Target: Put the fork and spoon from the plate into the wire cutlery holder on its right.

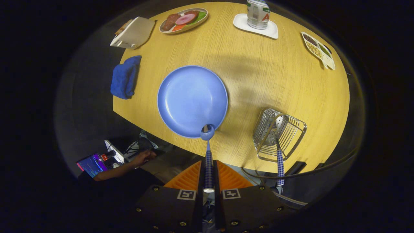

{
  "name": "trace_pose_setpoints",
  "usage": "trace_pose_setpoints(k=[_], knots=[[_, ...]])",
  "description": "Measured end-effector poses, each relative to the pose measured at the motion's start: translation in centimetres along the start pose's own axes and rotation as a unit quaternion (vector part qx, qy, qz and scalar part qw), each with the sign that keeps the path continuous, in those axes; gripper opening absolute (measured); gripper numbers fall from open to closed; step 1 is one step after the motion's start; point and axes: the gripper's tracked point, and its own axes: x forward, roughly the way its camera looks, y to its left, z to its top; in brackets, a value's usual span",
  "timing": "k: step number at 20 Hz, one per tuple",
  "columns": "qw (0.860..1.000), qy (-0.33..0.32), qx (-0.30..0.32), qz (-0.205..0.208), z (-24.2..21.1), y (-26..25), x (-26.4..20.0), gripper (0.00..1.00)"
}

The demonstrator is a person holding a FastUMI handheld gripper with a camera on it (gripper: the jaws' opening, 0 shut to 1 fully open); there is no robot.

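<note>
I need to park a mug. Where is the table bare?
Bare wood lies between the blue plate, the coaster and the wire holder. The far edge is crowded with dishes. The gripper has its jaws shut on the spoon, its bowl above the plate's near rim.

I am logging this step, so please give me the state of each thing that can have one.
gripper: shut on the spoon handle
spoon: held, lifted, bowl over the plate's near rim
blue plate: empty
wire cutlery holder: holds one utensil
utensil: in the holder, checked handle sticking out
blue cloth: folded, at the table edge
</note>
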Motion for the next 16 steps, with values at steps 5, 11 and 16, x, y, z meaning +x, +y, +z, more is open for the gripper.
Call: trace_pose_setpoints(k=[5, 11, 16], knots=[[1.0, 0.0, 0.001, 0.012, -1.0, -0.7, -2.7, 0.15], [0.999, -0.035, 0.022, 0.018, -2.5, -3.5, -9.4, 0.15], [0.996, -0.068, 0.048, 0.01, -2.9, -6.9, -13.3, 0.15]])
